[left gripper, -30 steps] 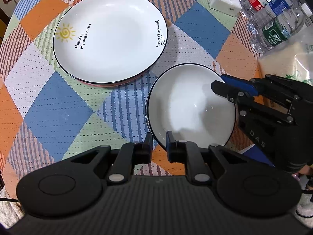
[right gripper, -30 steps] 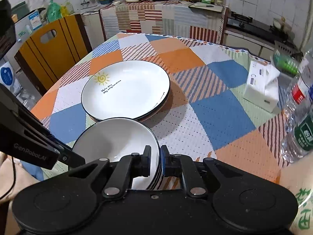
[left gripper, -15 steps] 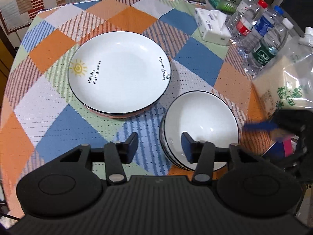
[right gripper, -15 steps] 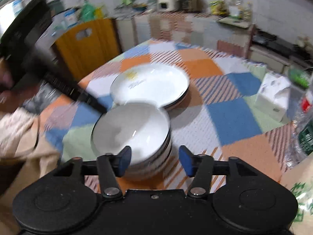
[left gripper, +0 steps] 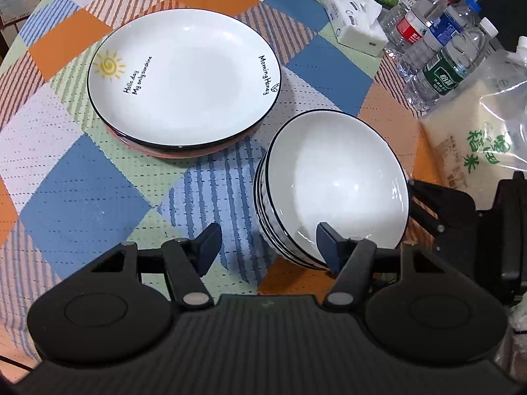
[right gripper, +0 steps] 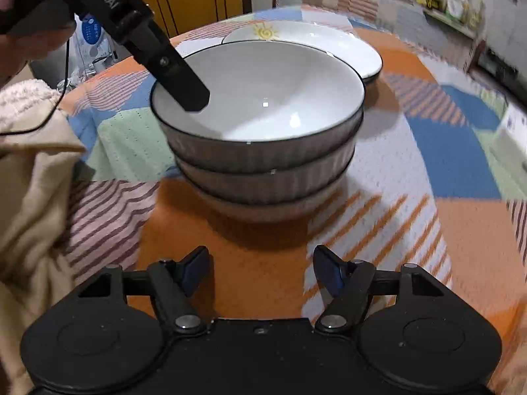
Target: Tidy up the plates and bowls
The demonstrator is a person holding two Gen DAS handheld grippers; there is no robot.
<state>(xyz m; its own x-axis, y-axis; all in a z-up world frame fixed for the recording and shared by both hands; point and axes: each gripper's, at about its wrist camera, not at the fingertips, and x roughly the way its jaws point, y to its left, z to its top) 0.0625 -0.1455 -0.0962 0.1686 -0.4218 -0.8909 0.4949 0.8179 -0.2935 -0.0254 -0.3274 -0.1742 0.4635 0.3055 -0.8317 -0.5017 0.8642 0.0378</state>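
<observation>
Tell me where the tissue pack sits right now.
In the left wrist view, the tissue pack lies far right on the tablecloth, beside the water bottles, beyond the plates.

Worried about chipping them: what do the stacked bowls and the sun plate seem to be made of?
Stacked bowls: apparently glazed ceramic, since the white insides show sharp glossy highlights, with thin dark rims and ribbed outer walls. Sun plate: likely the same glossy glazed ceramic, with printed lettering and a dark rim. Melamine cannot be ruled out.
</observation>
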